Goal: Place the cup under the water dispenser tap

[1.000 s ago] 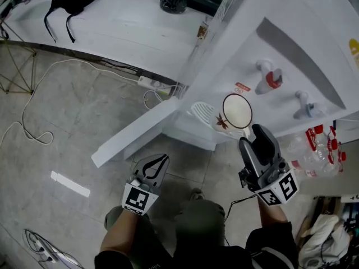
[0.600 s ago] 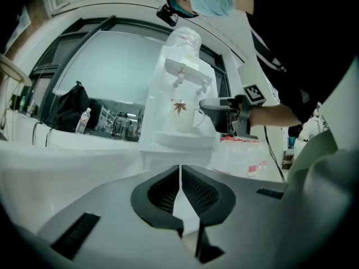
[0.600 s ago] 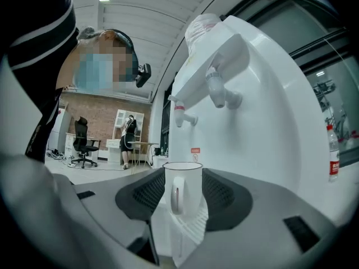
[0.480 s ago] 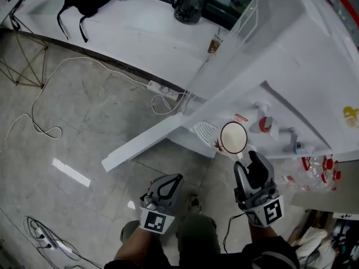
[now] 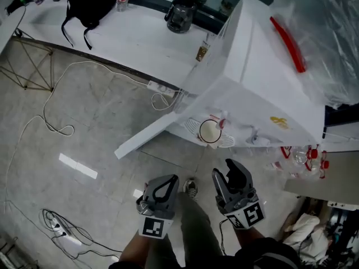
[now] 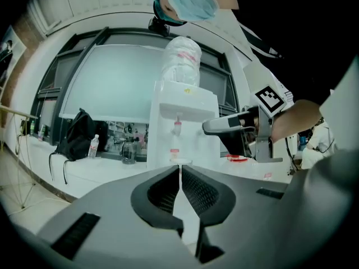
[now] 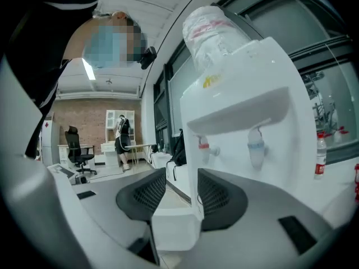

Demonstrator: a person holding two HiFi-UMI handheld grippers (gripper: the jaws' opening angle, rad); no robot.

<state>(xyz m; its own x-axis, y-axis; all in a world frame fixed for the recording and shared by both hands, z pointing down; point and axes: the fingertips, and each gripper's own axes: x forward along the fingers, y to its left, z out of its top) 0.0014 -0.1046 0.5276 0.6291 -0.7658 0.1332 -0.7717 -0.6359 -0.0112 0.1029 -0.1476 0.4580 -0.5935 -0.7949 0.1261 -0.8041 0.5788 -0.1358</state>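
Nearest, holds the left gripper (image 5: 166,179) low above the floor, jaws pressed together on nothing. Just beside it, carries the right gripper (image 5: 234,170) with jaws apart and empty, well short of the dispenser.

Further out, finds the cup (image 5: 210,131) standing upright on the drip tray (image 5: 227,142) of the white water dispenser (image 5: 252,77), beneath the red tap (image 5: 223,120) and left of the blue tap (image 5: 255,134). Reads as placement essentially done.

Could go wrong through a stray nudge from either gripper, toppling a light, empty cup. Could also sit off-centre under the spout, not confirmable from above, and so catch water on the rim.

Farthest, shows a counter (image 5: 140,32) with a black bag (image 5: 92,1).
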